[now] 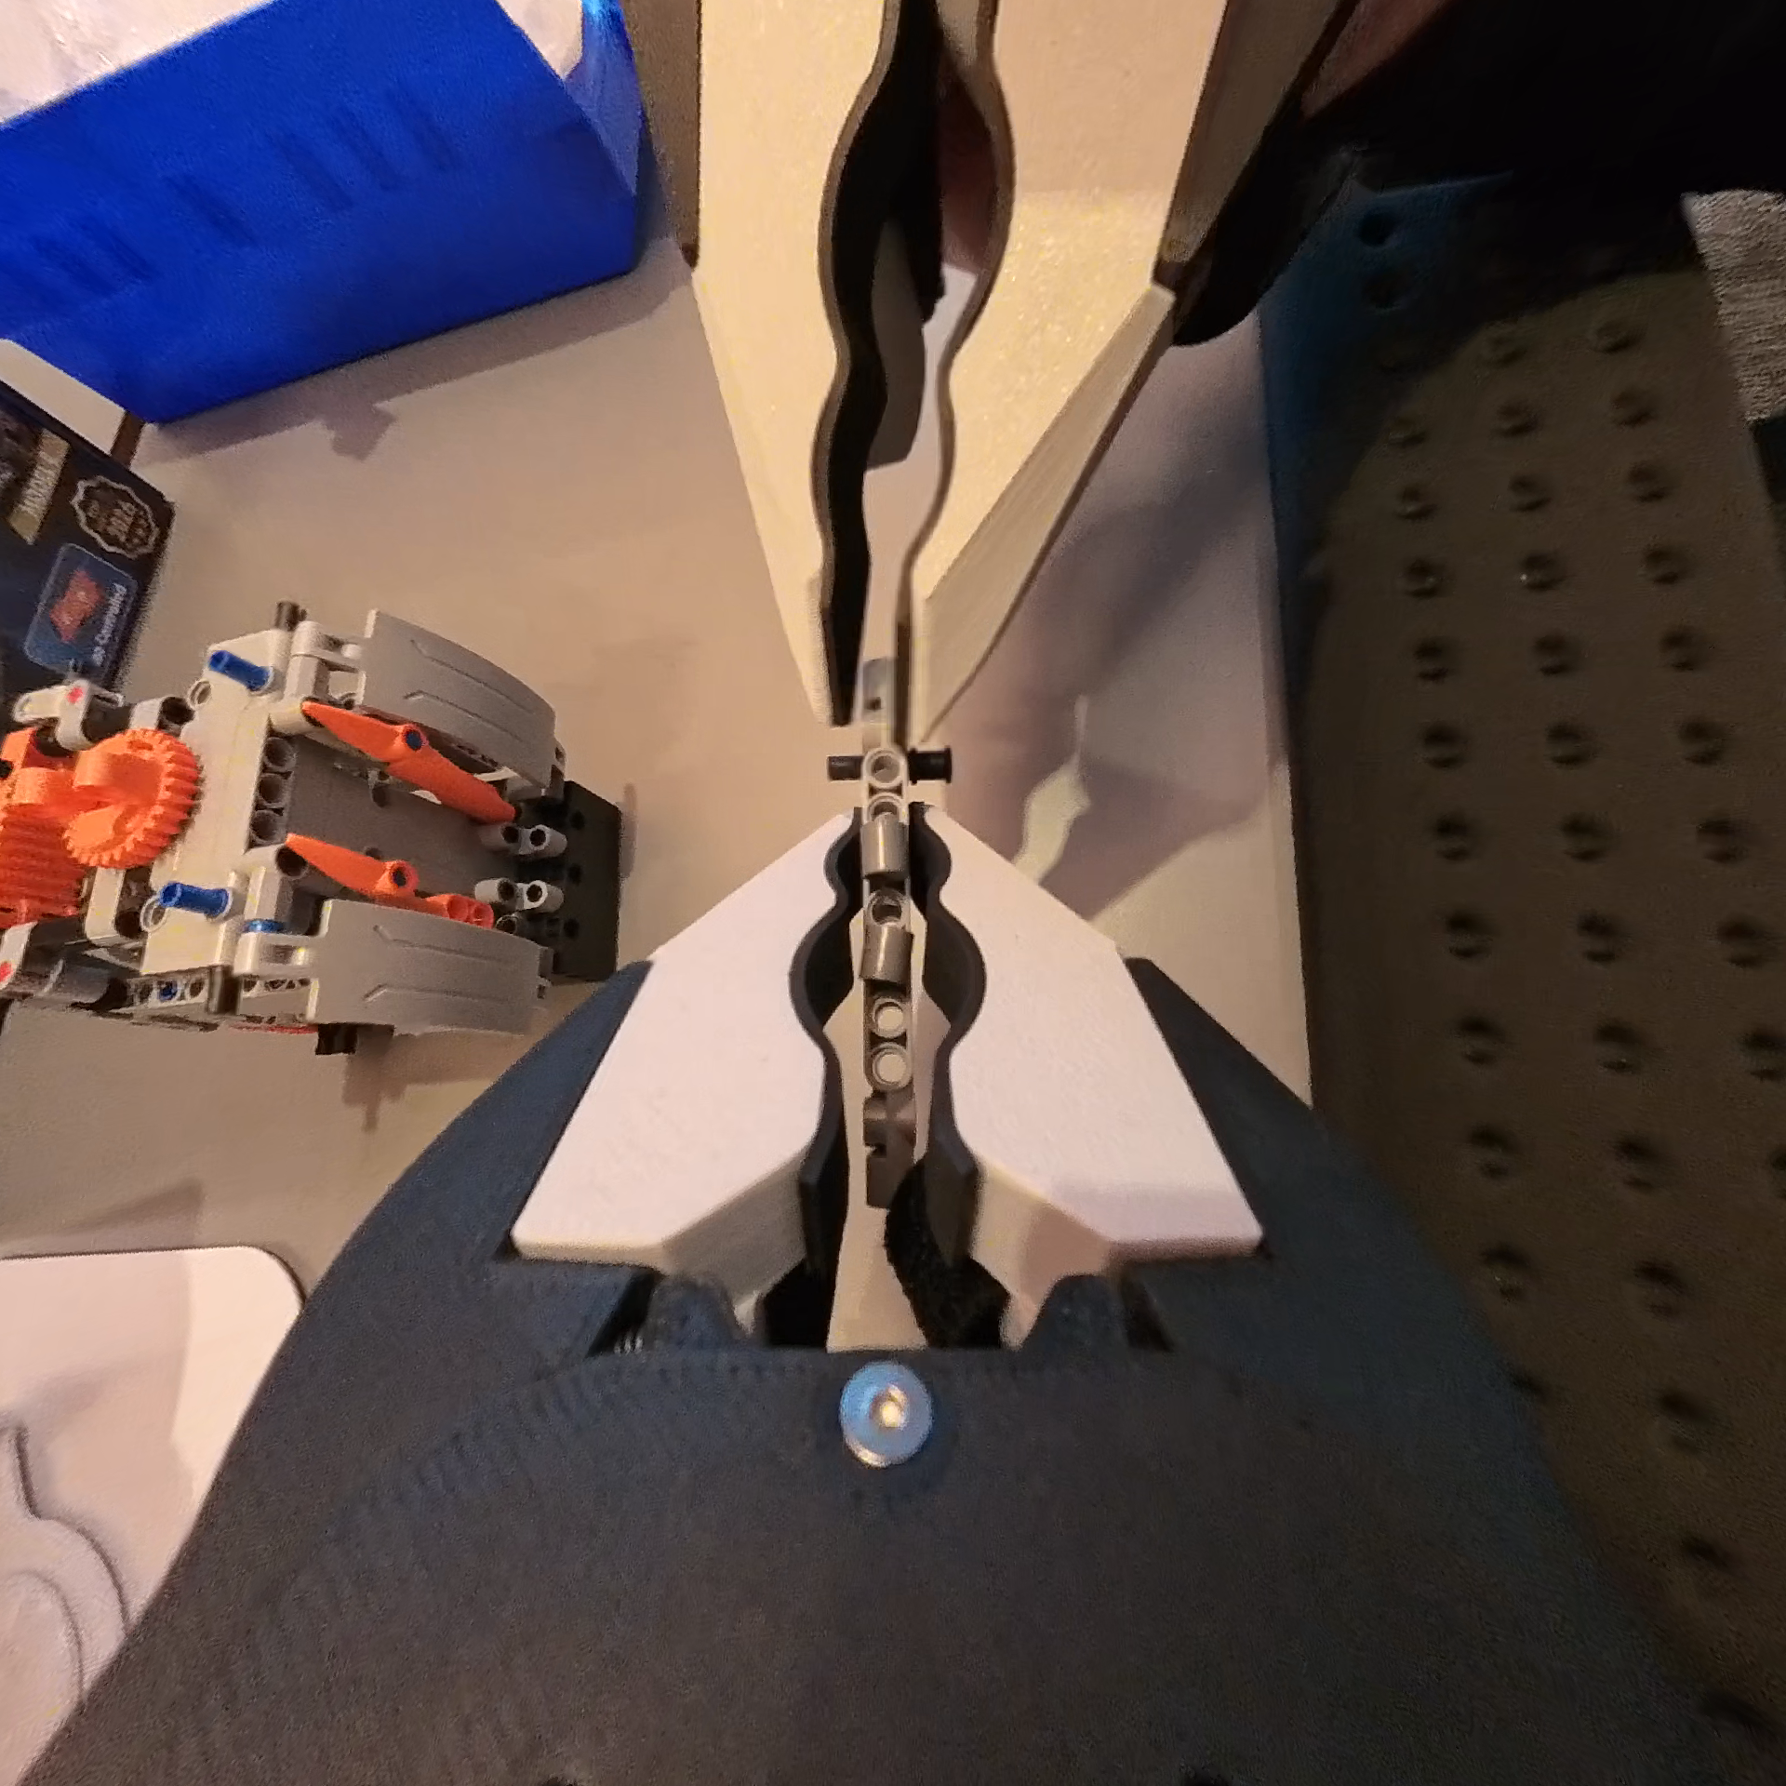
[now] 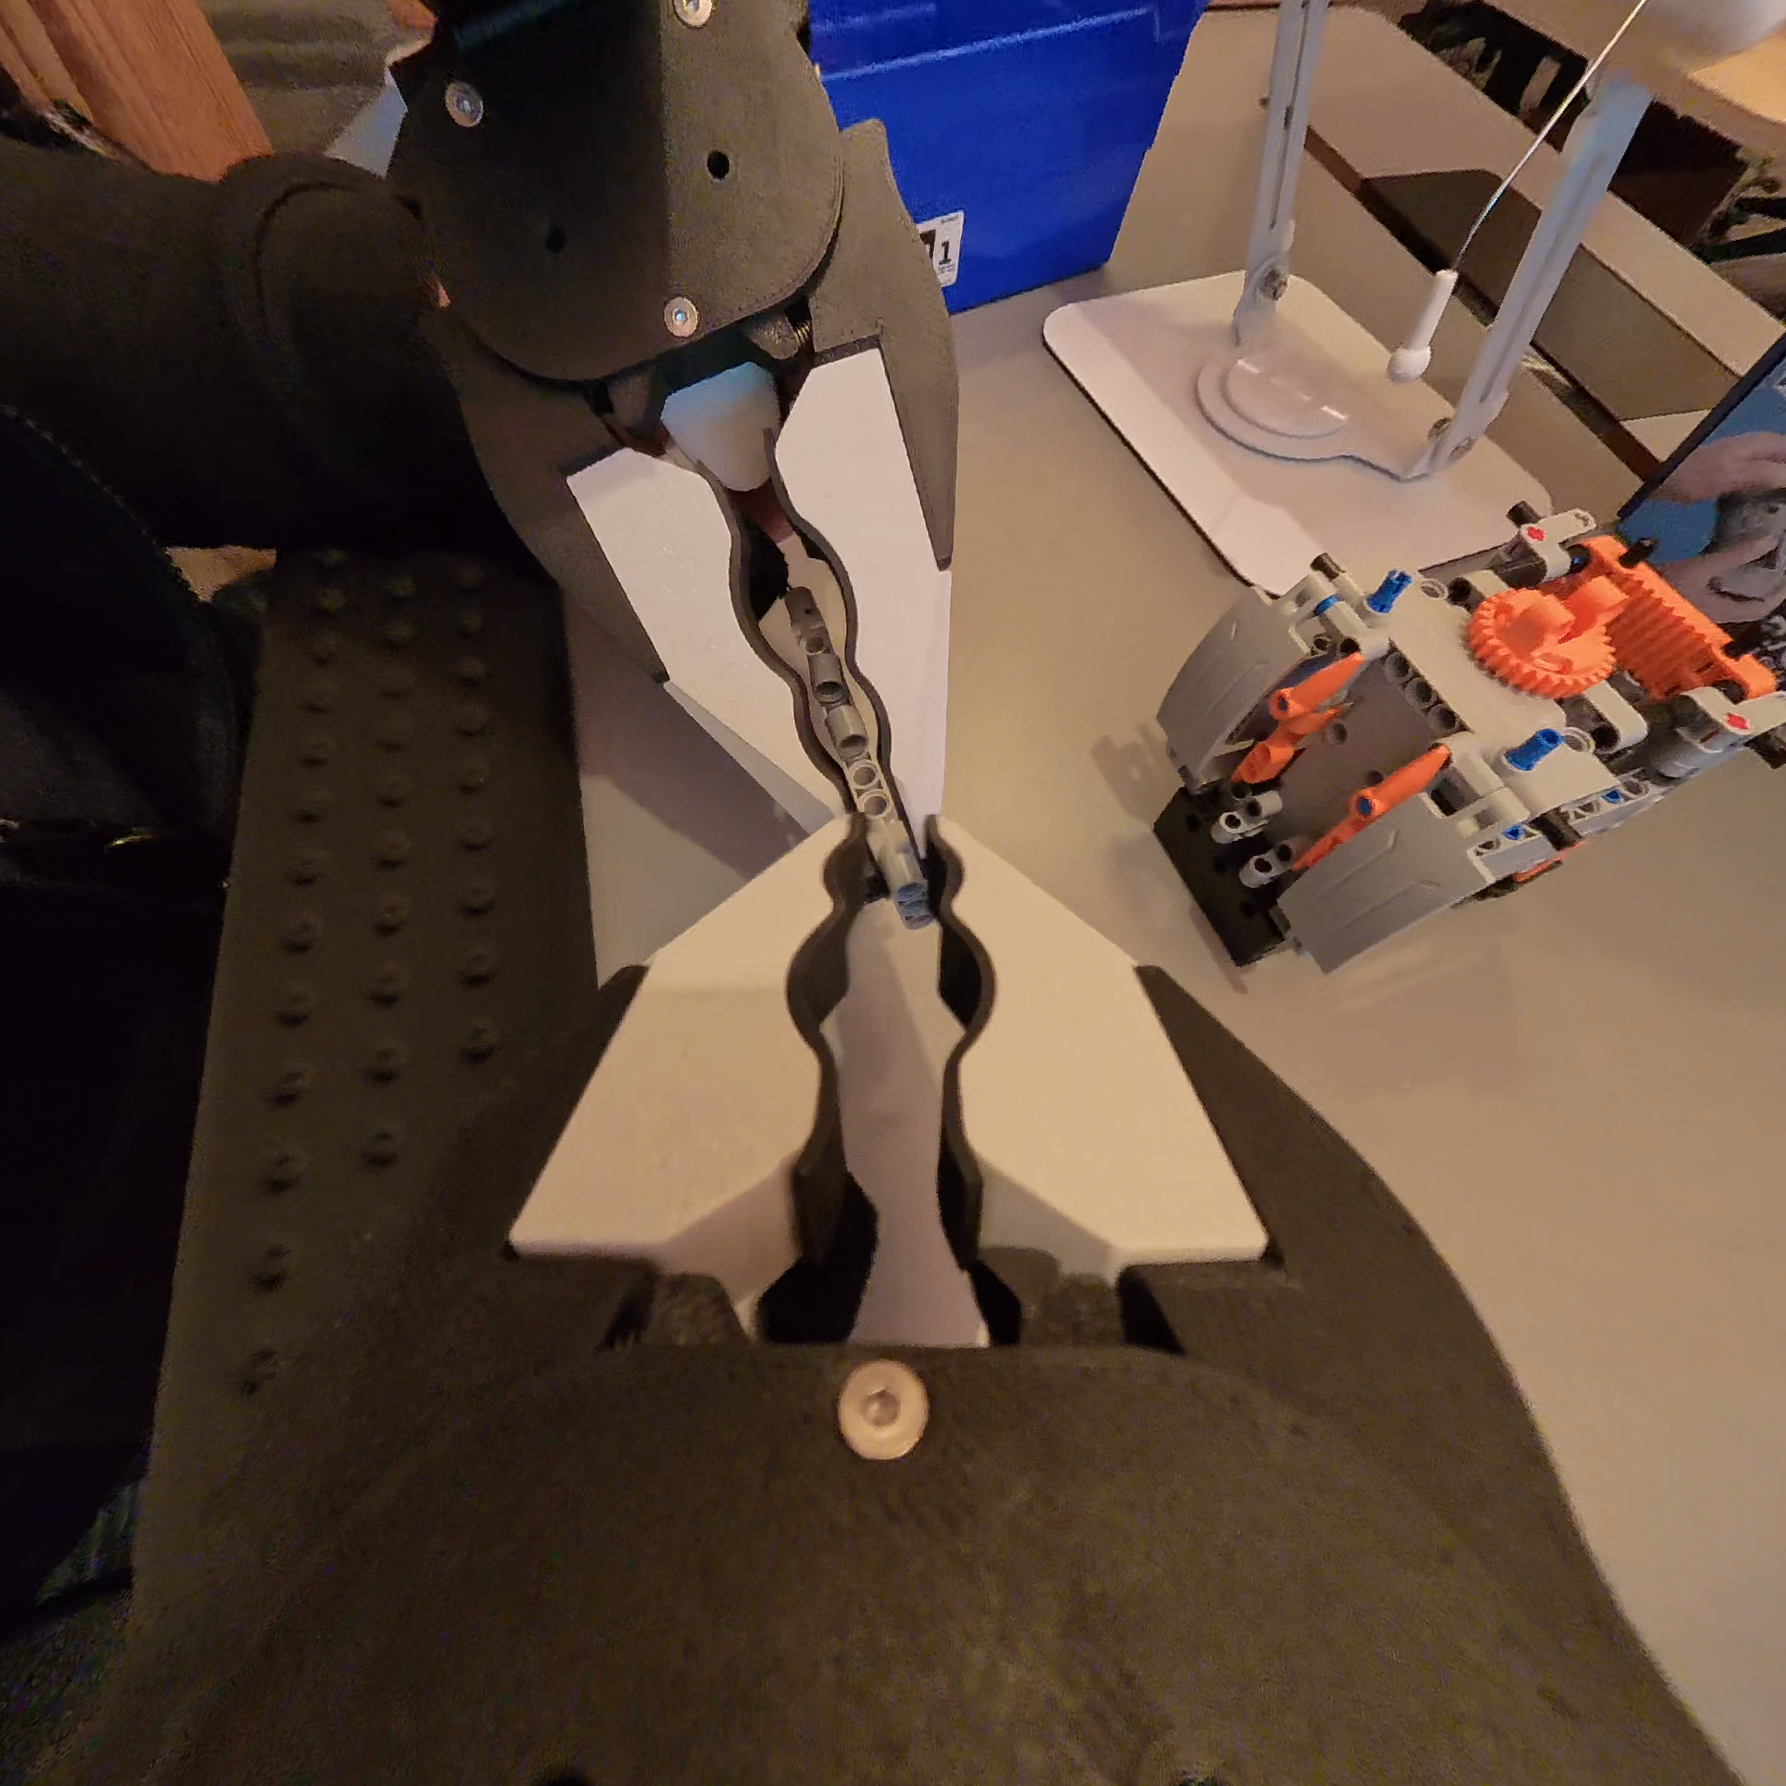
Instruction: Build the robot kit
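My left gripper [image 1: 884, 821] is shut on a long grey beam with round holes [image 1: 884, 1015], which lies lengthwise between its white fingers above the pale table. A black pin [image 1: 933, 763] crosses the beam's far end. My right gripper [image 2: 894, 843] meets it tip to tip and is shut on a small grey and blue connector [image 2: 908, 894] at that end. The right gripper shows from above in the left wrist view [image 1: 875, 720]. The left gripper [image 2: 875, 804] and the beam [image 2: 836, 715] show in the right wrist view.
A grey and orange brick-built model [image 1: 319, 841] [image 2: 1450, 754] stands on the table beside the grippers. Behind are a blue bin [image 1: 290, 193] [image 2: 995, 126], a white lamp base [image 2: 1256, 416] and a dark printed box [image 1: 68, 570]. A black studded mat [image 2: 387, 870] lies at the table edge.
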`<state>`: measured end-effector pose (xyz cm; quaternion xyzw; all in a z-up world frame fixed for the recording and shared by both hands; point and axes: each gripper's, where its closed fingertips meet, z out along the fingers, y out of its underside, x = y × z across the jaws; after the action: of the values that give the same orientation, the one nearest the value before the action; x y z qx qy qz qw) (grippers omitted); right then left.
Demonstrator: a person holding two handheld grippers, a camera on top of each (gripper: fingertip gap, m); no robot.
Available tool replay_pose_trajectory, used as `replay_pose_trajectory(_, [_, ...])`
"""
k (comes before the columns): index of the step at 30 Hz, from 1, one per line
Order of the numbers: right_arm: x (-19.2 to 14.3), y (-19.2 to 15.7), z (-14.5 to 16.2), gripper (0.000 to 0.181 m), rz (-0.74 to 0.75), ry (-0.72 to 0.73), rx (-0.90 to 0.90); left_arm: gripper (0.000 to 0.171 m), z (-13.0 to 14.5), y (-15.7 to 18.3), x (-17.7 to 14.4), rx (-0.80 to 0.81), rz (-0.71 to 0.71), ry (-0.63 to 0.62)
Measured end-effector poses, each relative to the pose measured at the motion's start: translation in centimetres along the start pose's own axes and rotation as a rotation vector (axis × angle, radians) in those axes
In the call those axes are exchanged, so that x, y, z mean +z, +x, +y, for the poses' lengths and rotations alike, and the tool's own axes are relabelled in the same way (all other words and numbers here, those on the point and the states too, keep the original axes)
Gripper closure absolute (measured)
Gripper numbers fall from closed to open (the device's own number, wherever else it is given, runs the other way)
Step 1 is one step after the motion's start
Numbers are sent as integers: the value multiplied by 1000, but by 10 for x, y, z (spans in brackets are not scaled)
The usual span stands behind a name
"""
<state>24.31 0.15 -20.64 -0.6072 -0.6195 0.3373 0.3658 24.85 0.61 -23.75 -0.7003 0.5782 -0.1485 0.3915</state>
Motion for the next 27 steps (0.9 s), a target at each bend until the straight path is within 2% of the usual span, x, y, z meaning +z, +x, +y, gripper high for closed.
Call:
replay_pose_trajectory(2, [2,0,1,161,1,-16,-1,166,-2,1,-4,-14,25,24])
replay_pose_trajectory(4, [6,-4,0,163,-19,-26,-9,166,-3,1,-7,-29,34,35])
replay_pose_trajectory(6, [10,-6,-2,173,-21,-38,-25,166,-1,2,-9,-25,40,33])
replay_pose_trajectory(10, [19,-6,-4,174,-25,-69,-25,165,7,-1,-13,-28,30,19])
replay_pose_trajectory(14, [25,-3,-8,176,-27,-55,28,147,18,-15,-24,-92,-13,-1])
replay_pose_trajectory(18, [30,5,3,176,-36,-71,77,143,43,-32,-40,-176,-77,-75])
replay_pose_trajectory(23, [45,14,21,176,-45,-128,157,143,51,-49,-75,-235,-180,-76])
replay_pose_trajectory(27, [57,14,37,176,-58,-196,183,149,67,-51,-89,-258,-225,-170])
